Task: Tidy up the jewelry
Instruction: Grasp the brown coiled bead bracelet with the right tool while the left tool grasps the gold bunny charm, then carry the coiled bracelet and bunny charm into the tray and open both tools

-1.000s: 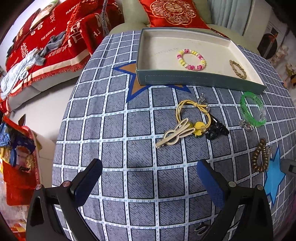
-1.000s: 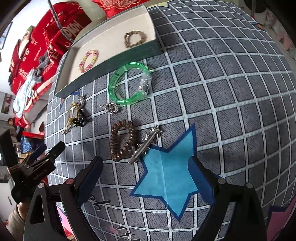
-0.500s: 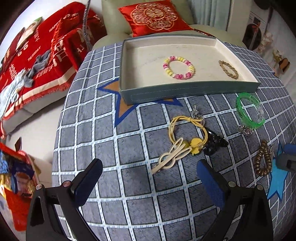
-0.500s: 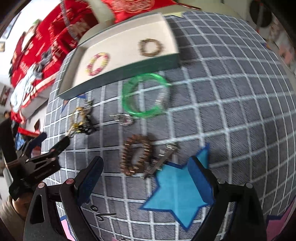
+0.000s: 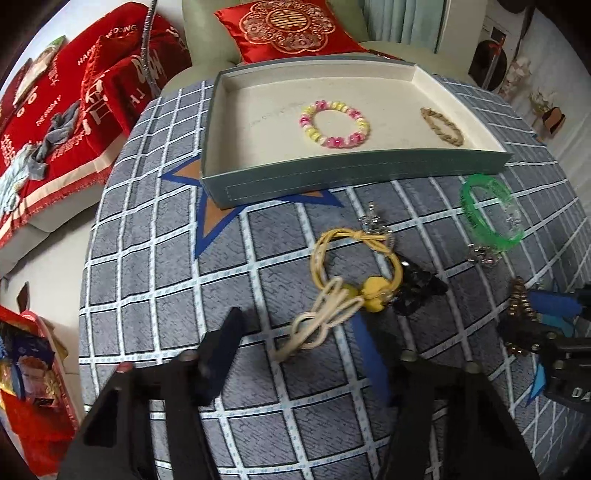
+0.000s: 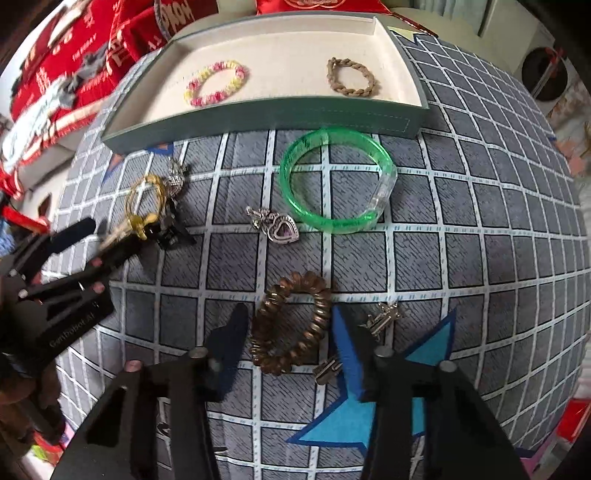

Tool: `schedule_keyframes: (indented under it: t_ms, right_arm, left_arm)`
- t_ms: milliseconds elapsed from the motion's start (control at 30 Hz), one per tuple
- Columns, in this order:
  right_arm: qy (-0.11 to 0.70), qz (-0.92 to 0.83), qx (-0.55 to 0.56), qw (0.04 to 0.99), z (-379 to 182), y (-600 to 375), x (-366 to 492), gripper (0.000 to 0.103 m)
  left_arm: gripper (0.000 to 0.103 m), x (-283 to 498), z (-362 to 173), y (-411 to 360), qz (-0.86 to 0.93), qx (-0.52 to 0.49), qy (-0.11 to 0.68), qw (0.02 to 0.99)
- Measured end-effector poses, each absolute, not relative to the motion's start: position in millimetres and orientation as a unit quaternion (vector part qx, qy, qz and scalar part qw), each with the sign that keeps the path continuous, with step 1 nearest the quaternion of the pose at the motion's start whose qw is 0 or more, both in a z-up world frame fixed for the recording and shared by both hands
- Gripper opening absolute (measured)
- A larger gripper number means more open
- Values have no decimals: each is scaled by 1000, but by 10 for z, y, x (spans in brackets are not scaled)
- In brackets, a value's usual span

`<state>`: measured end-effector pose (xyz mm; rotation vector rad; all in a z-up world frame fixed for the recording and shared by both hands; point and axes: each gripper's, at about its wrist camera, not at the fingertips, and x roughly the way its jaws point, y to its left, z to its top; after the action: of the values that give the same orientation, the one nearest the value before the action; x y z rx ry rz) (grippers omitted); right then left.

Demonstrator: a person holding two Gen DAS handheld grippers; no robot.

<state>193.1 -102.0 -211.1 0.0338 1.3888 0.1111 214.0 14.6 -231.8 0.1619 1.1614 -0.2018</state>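
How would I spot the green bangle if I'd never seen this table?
Find the shallow grey tray at the far side of the checked tablecloth. Just in front of its right end lies the green bangle, flat on the cloth. It is the only see-through green ring, with one clear section, larger than the silver heart charm beside it.

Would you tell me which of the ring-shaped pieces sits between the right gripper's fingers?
The brown coil band: it lies between the closing right gripper fingers, while the green bangle lies farther off, near the tray.

A red embroidered cushion (image 5: 291, 27) rests on a pale sofa (image 5: 199, 22) beside a red blanket (image 5: 66, 96).
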Motion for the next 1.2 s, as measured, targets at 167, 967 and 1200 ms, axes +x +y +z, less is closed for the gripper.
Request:
schedule_keyframes:
  t_ms: [167, 967, 1200]
  right_arm:
    - [638, 52, 26, 767, -2091, -1033, 1936, 24]
    - [595, 112, 207, 768, -1723, -1565, 1930, 24]
    - [584, 116, 204, 777, -1578, -1682, 2091, 24]
  left_arm:
    - [19, 2097, -2300, 64, -119, 79, 545, 826]
    - [19, 1926, -1822, 312, -127, -55, 540, 830]
    - [19, 2111, -1668, 307, -118, -53, 526, 841]
